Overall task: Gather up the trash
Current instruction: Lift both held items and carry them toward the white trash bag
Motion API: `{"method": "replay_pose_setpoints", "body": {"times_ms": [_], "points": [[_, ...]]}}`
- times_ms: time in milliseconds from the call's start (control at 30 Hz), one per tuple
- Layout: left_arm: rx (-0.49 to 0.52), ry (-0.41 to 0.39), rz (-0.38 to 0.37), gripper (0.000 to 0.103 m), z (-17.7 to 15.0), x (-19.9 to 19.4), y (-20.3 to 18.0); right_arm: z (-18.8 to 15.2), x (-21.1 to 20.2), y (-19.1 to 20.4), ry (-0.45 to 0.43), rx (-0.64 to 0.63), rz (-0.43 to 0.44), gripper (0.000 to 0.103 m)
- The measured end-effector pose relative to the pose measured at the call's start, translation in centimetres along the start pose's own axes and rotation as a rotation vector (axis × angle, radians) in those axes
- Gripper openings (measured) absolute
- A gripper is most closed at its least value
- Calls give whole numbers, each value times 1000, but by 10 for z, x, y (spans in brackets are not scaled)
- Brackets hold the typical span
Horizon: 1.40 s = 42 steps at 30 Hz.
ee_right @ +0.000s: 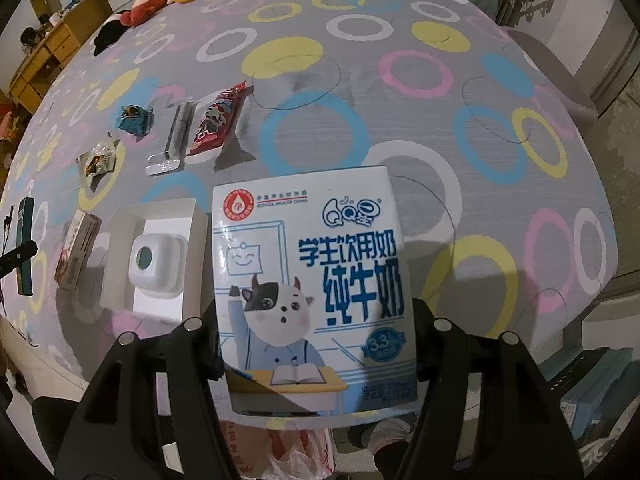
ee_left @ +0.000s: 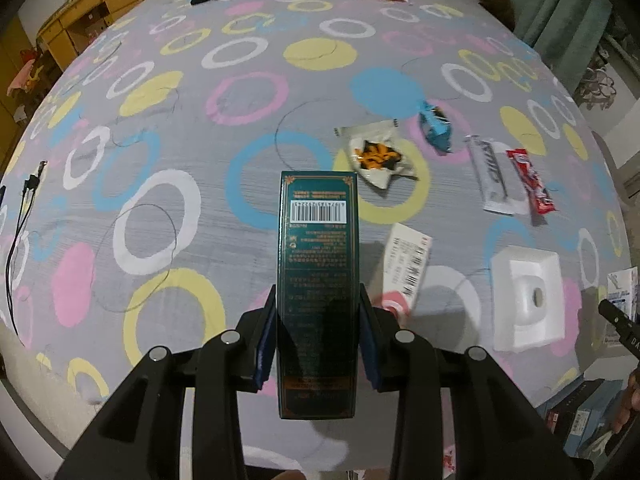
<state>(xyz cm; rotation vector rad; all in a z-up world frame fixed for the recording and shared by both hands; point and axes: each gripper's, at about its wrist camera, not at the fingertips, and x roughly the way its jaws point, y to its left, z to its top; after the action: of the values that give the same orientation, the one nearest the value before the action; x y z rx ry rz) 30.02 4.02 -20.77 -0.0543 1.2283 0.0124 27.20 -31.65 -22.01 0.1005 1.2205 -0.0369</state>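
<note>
You hold a dark green cardboard box (ee_left: 318, 292) with a slight sheen and a glossy printed milk carton (ee_right: 312, 292). Under them lies a matt woven cloth bedsheet (ee_left: 200, 120). On it you see shiny, crinkled plastic wrappers (ee_left: 530, 182) and a matt white foam block (ee_left: 528, 300).

The milk carton (ee_right: 312, 292) in the middle of the right wrist view says "QQ星", "学生饮用奶", "纯牛奶", "3.3" and "SCHOOL MILK OF CHINA". The green box (ee_left: 318, 264) in the middle of the left wrist view has a barcode; its small words are too tiny to read.
</note>
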Motion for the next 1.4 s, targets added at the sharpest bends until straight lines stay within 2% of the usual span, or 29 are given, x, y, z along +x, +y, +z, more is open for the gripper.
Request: {"method": "replay_pose_setpoints", "body": {"times_ms": [167,300,633,900,1100,1200,1400], "points": [[8,-33,-12,35,-22,-26,-15,-26,-22,-7,-36,-15,-3,62],[52,-61,-17,35,-38,-47,-31,-45,-47,-12,-67,-34,3,62],[112,-124,-84,35,-78,-96,-61,-92,-103,-5,-164,-78,55,62],[150,-188,-150,35,-136,-132,-80,-144,-144,6,-262,-110,109,62],[186,-165,-216,35,-200,-122,-92,-195,-136,17,-271,-110,106,62],[204,-119,-249,35,-230,-103,-98,-217,-118,23,-248,-109,104,62],[229,-24,-259,35,-274,-60,-106,-250,-76,33,-178,-109,104,62]]}}
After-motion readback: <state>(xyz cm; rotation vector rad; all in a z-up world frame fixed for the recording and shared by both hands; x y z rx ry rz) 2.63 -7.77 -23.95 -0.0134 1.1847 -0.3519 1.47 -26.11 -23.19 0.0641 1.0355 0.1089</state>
